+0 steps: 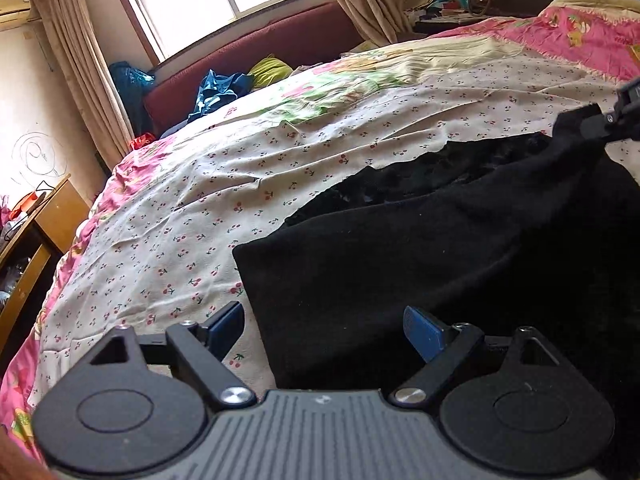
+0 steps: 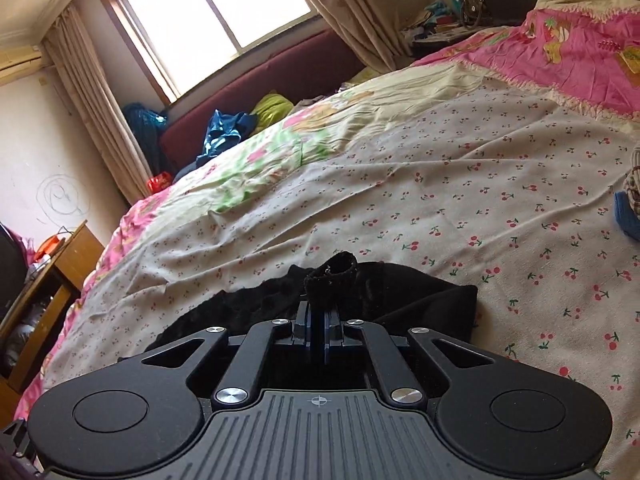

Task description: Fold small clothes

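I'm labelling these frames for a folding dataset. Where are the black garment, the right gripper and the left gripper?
black garment (image 1: 440, 264): left wrist view, on its flat middle.
right gripper (image 2: 319, 316): right wrist view, between its fingertips, pinching the garment's edge.
left gripper (image 1: 324, 320): left wrist view, between its open fingertips.

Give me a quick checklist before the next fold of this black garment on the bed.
1. Right hand-held gripper shut on the black garment: ok, a bunched corner sits between its pads.
2. Left hand-held gripper gripping the near edge: not ok, jaws open, pads not pressing cloth.
3. Garment lying flat: not ok, the far part is rumpled.
4. Cherry-print sheet beyond the garment free for folding: ok.
5. Garment's right edge: cannot tell, outside both views.
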`<control>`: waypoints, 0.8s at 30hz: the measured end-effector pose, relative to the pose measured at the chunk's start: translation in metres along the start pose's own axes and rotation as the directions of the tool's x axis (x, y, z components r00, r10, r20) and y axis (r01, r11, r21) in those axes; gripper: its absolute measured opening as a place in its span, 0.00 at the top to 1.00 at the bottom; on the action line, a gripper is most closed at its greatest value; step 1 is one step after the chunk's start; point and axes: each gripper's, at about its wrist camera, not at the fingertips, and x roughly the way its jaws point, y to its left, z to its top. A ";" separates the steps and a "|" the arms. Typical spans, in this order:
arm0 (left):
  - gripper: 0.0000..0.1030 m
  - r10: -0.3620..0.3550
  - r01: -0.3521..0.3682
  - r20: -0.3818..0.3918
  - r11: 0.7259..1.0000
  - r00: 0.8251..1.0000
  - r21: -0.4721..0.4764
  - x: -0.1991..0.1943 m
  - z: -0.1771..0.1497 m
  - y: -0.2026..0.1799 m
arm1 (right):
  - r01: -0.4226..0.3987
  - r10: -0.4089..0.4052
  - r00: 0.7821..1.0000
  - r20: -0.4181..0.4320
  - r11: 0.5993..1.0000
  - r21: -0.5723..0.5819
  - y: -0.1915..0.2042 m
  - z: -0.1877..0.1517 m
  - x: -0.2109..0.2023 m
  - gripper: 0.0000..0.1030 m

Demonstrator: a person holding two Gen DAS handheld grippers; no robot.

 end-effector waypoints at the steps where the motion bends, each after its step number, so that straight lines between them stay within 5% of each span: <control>1: 0.04 0.008 -0.008 -0.010 1.000 1.000 0.004 0.006 0.000 -0.001 | 0.011 -0.011 1.000 -0.020 1.000 0.006 -0.005 -0.005 0.004 0.96; 8: 0.03 0.045 -0.041 -0.155 0.999 0.987 0.031 0.038 -0.030 0.001 | 0.066 -0.064 0.993 -0.103 0.998 0.017 -0.026 -0.023 0.017 0.87; 17: 0.03 0.055 -0.048 -0.180 0.998 0.982 0.043 0.001 -0.057 0.030 | 0.044 -0.068 0.988 -0.136 0.984 -0.174 0.001 -0.048 -0.045 0.85; 20: 0.03 0.061 -0.044 -0.175 0.994 0.983 0.101 -0.023 -0.072 0.029 | -0.001 -0.046 0.974 -0.224 0.979 -0.205 0.009 -0.069 -0.077 0.85; 24: 0.04 0.036 -0.013 -0.168 0.991 0.985 0.135 -0.061 -0.087 0.029 | -0.051 -0.016 0.936 -0.350 0.982 -0.182 0.008 -0.097 -0.117 0.67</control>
